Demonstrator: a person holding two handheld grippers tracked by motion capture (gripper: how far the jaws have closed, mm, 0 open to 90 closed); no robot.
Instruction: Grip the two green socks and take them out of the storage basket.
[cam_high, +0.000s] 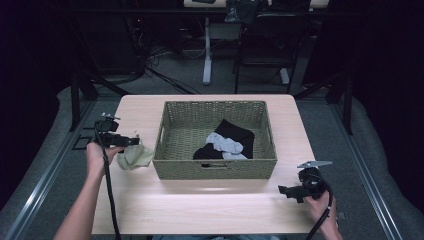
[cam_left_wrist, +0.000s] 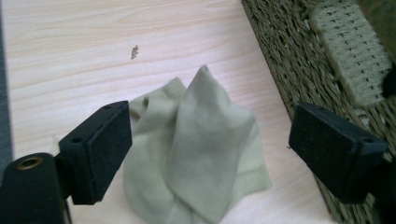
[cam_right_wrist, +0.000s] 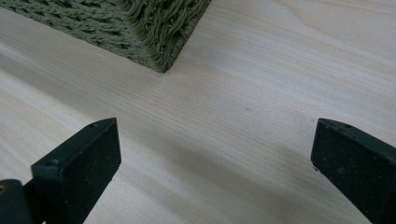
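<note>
Tongs on the left (cam_left_wrist: 210, 154) stand wide, straddling the green sock (cam_left_wrist: 196, 149) without touching it. It lies crumpled on the counter (cam_high: 200, 205) just left of the basket (cam_high: 215, 169). Right tongs (cam_right_wrist: 215, 177) gape wide over bare counter, well apart.

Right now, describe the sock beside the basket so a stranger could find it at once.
Start at the olive woven wicker basket on the pale wooden table. Just outside its left wall lies a crumpled pale green sock, between the open left gripper's jaws. The black and grey socks lie inside the basket.
</note>
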